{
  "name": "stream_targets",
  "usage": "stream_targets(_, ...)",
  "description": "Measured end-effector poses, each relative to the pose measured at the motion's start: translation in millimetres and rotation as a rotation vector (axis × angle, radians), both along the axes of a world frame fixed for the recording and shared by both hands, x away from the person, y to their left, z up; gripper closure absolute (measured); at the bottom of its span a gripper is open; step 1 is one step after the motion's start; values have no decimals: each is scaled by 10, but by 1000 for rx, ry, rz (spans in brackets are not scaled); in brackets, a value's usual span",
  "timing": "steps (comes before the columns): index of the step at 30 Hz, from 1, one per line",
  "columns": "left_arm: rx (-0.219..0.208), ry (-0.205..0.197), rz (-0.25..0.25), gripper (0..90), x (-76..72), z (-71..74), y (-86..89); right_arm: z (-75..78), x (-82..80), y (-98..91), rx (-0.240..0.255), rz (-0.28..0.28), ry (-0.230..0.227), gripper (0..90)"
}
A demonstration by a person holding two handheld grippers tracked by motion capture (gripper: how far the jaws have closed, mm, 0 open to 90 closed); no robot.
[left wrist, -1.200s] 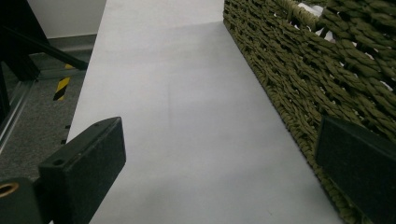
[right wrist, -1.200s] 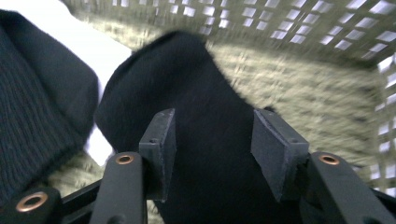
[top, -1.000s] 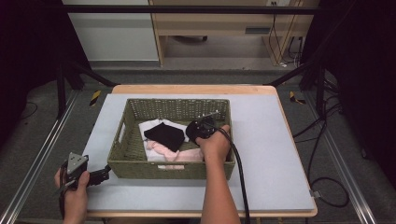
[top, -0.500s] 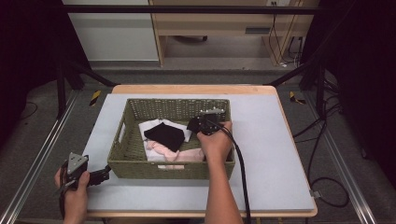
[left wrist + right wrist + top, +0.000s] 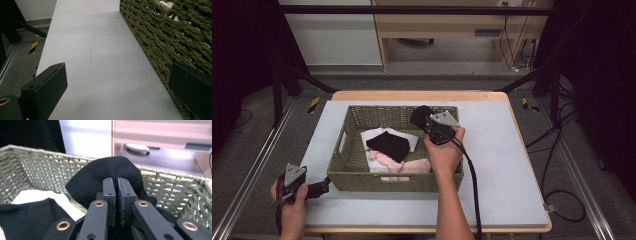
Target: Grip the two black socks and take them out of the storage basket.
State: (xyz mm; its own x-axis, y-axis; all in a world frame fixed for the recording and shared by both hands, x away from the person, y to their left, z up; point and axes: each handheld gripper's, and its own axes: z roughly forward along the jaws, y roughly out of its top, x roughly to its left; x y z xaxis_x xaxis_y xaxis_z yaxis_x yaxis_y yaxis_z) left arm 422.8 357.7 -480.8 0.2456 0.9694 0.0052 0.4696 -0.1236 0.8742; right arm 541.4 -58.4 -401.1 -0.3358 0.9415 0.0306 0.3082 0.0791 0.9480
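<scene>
An olive woven basket (image 5: 343,170) stands on the grey mat, holding a folded white cloth (image 5: 373,135), a black garment (image 5: 388,144) and a pink cloth (image 5: 409,165). My right gripper (image 5: 426,121) hovers over the basket's far right part, shut on a small black cloth (image 5: 420,115) that bunches around its tips. In the right gripper view the jaws (image 5: 116,181) pinch that black cloth (image 5: 92,180) in front of the basket wall (image 5: 30,167). My left gripper (image 5: 321,188) rests near the front left corner, open and holding nothing (image 5: 120,82), beside the basket's outer wall (image 5: 160,37).
The grey mat (image 5: 512,165) covers a wooden table with bare room right of the basket. A cable (image 5: 469,175) trails from the right gripper along the forearm. Metal rails and floor cables run along both sides of the table.
My right gripper has risen out of the basket with the small black cloth pinched in it. The left hand has stayed where it was.
</scene>
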Motion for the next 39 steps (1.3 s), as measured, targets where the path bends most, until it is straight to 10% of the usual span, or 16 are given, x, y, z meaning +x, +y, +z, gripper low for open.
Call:
stream_targets(18,4,-1,1,21,2,-1,-5,216,-333,-153,164,30,-346,859)
stream_targets(39,9,-3,3,21,1,-2,-10,284,-494,-924,204,-119,-419,859)
